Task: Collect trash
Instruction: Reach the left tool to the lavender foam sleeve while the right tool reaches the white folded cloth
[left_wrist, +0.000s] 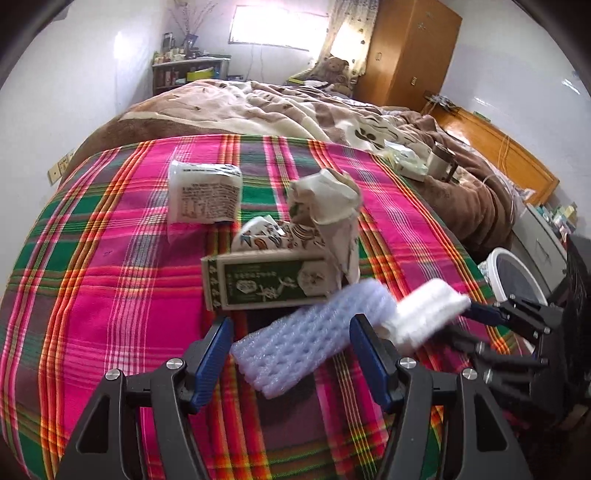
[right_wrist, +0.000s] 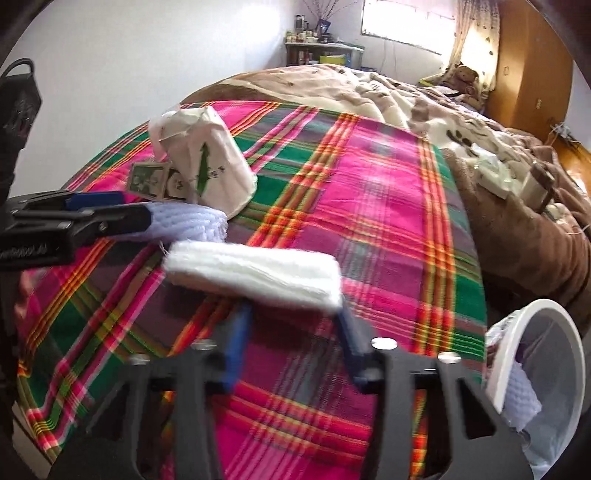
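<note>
**Trash laid out on a plaid-covered bed**

Bedroom with a bed (left_wrist: 110, 314) under a pink, green and orange plaid cloth, a brown blanket (left_wrist: 280, 107) behind it. On the cloth lie a clear printed packet (left_wrist: 203, 194), crumpled paper wrapping (left_wrist: 325, 199), a patterned cup (left_wrist: 266, 234) and a green box (left_wrist: 269, 282). At 6 o'clock in the left wrist view, the left gripper (left_wrist: 291, 354) has its jaws partly open around a lilac foam net sleeve (left_wrist: 310, 336), with a gap at the left pad. At 3 o'clock the right gripper (left_wrist: 476, 314) meets a white foam pad (left_wrist: 428, 314); in its own view that pad lies across the blurred fingertips, so the grip cannot be told. A white-rimmed bin (right_wrist: 513, 354) stands at 4 o'clock off the bed edge.
</note>
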